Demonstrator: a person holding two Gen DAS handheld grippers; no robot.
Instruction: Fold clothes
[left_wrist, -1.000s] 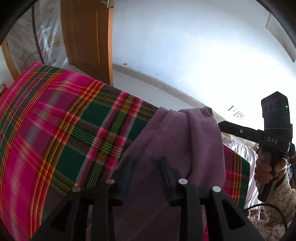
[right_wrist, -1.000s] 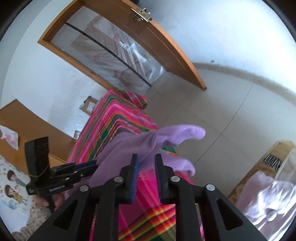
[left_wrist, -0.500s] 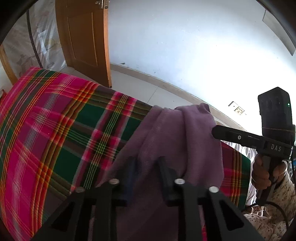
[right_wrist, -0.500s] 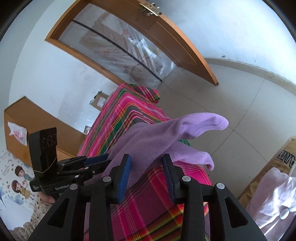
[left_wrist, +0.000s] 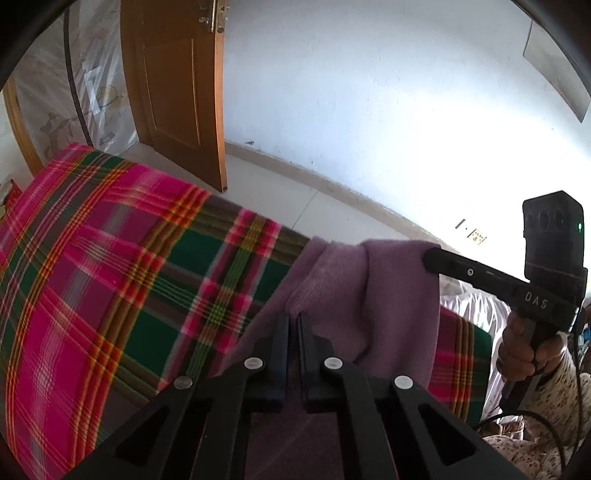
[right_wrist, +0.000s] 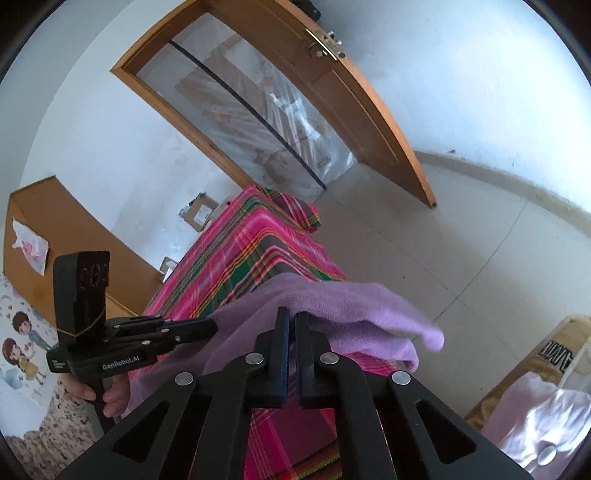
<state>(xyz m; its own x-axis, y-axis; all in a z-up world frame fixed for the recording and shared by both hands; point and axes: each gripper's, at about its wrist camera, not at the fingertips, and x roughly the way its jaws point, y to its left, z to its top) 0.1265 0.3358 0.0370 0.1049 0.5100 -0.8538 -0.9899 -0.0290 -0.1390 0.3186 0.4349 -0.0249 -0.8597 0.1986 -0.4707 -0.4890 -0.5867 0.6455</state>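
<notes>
The purple cloth (left_wrist: 373, 295) hangs lifted above the plaid cover (left_wrist: 110, 266), held at 2 points. The left tongs (left_wrist: 291, 321) are closed together, clamped on a fold of the cloth. The right tongs (right_wrist: 290, 314) are likewise pressed together on the cloth edge. A wooden door (right_wrist: 354, 92) stands open behind.

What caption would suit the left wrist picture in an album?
Two handheld grippers, left gripper and right gripper, pinch a purple garment above a bright plaid bedspread.
</notes>
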